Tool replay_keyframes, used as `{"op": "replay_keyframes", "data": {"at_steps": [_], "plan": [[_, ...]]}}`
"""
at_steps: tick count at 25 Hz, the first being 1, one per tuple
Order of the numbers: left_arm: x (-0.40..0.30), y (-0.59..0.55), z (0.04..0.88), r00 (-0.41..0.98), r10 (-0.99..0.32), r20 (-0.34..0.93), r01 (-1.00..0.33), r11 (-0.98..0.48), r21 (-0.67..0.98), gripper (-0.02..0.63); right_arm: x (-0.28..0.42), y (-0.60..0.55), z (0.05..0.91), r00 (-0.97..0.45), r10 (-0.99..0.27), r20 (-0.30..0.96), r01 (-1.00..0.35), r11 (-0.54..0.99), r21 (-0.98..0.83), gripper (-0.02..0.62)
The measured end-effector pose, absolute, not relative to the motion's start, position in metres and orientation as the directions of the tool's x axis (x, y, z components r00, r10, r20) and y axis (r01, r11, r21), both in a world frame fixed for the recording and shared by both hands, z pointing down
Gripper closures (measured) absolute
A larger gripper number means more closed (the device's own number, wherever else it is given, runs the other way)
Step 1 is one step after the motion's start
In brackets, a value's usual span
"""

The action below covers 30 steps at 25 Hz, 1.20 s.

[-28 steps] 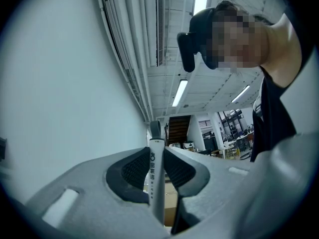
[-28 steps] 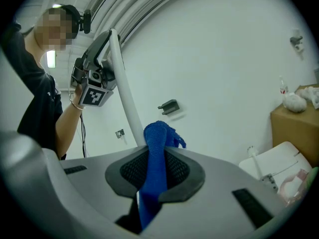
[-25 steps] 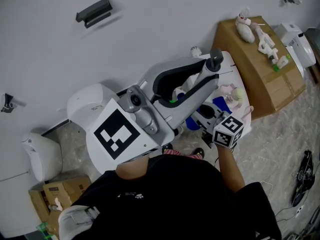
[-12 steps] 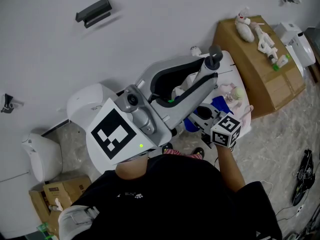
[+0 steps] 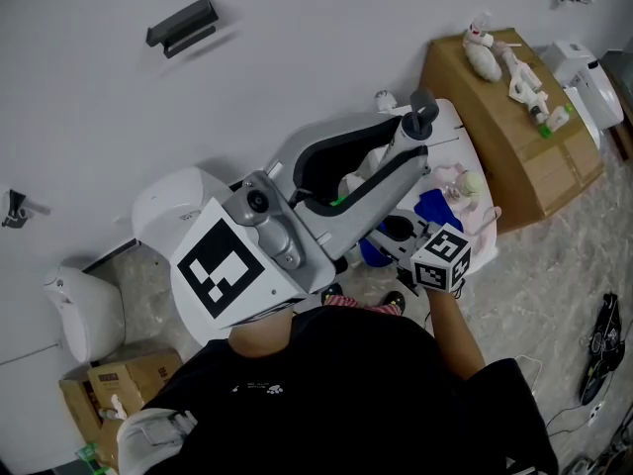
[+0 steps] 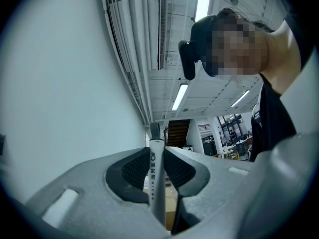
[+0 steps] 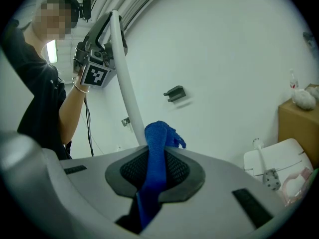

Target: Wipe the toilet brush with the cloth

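White wall (image 7: 224, 59) behind; up at left, the left tool (image 6: 157, 154) clenches the brush (image 7: 127, 88), whose long white shaft slants down toward the right tool (image 7: 158, 156), which pinches the cloth (image 7: 159, 133), seemingly just before the shaft, perhaps touching.

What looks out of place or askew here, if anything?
Nothing stands out. The left gripper holds the white toilet brush handle in its jaws; the right gripper holds the blue cloth, up beside that handle.
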<state>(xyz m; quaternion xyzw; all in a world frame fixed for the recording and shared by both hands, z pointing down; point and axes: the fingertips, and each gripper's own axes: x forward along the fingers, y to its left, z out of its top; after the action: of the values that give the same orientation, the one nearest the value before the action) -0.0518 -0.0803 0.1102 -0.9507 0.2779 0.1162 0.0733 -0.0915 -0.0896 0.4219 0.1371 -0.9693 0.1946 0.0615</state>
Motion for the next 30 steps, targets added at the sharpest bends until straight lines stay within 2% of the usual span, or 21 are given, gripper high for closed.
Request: {"op": "replay_keyframes", "data": {"at_steps": [21,25,30], "plan": [[-0.053,-0.080,0.110,0.820,-0.504,-0.273,-0.537,-0.841,-0.062,0.517,-0.103,-0.077,0.438,-0.961,-0.148,0.235,-0.226,0.910,-0.348,0.534],[-0.052,-0.082,0.114,0.820,-0.511,-0.257,-0.540,-0.840,-0.053,0.517,-0.099,-0.082,0.441,-0.952,-0.184,0.244,-0.265,0.893,-0.363,0.534],[-0.053,-0.083,0.115,0.815,-0.519,-0.258,-0.548,-0.835,-0.053,0.517,-0.082,-0.099,0.446,-0.914,-0.292,0.281,-0.383,0.847,-0.367,0.534]]}}
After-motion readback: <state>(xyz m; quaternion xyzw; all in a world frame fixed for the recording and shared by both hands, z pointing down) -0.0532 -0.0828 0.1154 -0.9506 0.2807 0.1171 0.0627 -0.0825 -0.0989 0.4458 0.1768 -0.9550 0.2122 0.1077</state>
